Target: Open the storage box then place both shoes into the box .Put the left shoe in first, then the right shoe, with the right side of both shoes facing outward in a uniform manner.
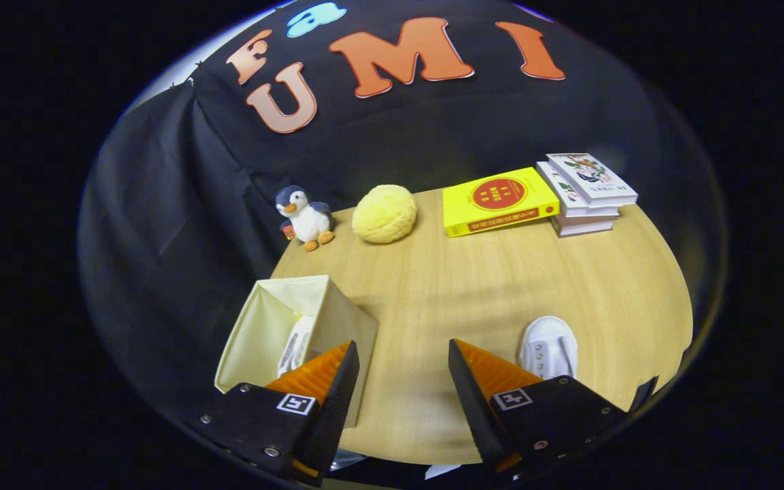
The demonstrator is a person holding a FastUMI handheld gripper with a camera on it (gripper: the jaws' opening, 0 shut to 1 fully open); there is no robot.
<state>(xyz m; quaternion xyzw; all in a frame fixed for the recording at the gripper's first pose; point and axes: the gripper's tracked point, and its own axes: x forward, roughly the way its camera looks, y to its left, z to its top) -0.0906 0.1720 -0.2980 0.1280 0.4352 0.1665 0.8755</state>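
Note:
The cream fabric storage box (266, 320) stands open on the wooden table, partly behind my left finger. One white shoe (295, 346) is standing on its side inside the box. A second white shoe (548, 347) lies on the table just beyond my right finger, its toe pointing away from me. My gripper (402, 357) hangs above the table's near edge, open, with bare wood between the fingers and nothing held.
At the back of the table (474, 286) sit a plush penguin (305, 216), a yellow fuzzy ball (384, 214), a yellow book (497, 201) and a small stack of white books (589, 192). Black cloth closes the booth behind and to the left.

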